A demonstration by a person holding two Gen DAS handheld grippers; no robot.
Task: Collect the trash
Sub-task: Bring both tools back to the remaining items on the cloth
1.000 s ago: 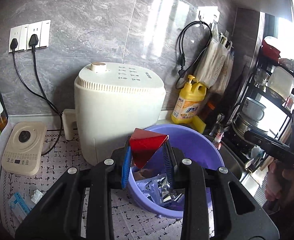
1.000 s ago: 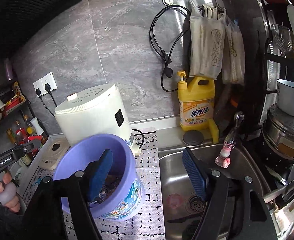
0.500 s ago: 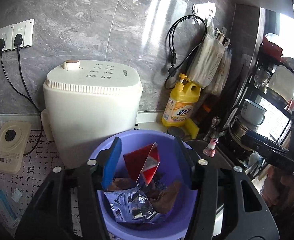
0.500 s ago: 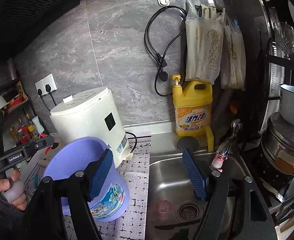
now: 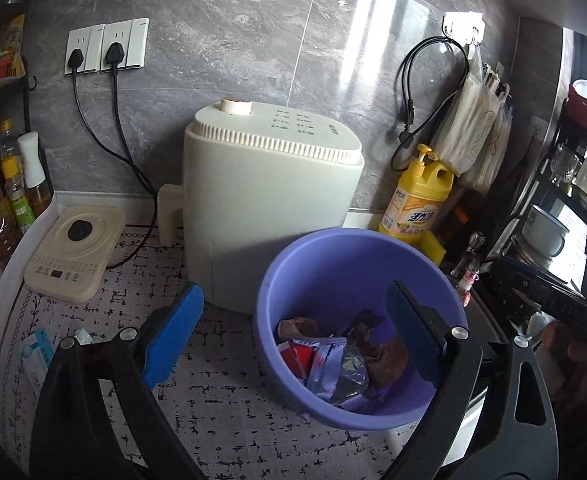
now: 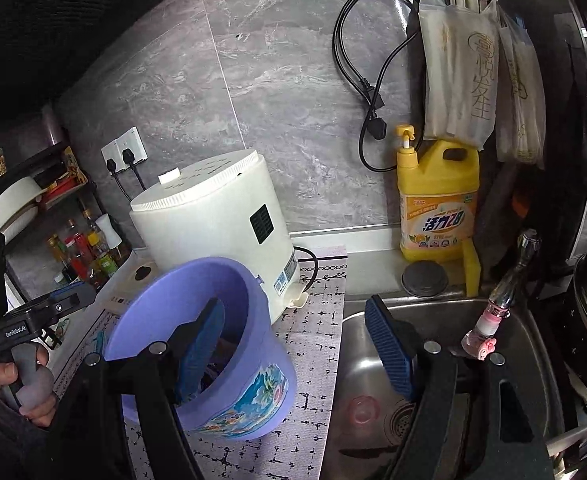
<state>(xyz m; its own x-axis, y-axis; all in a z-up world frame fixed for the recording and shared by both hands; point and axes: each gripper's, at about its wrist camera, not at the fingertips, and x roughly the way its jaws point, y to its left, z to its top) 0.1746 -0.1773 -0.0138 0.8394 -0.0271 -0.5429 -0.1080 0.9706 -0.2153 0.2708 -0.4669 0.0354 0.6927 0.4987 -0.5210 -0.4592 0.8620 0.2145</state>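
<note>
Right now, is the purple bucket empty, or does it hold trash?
It holds trash. In the purple bucket, a red wrapper, a silver foil packet and brown wrappers lie on the bottom.

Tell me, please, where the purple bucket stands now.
The purple bucket stands on the patterned mat, directly in front of the white appliance and left of the steel sink in the right wrist view.
</note>
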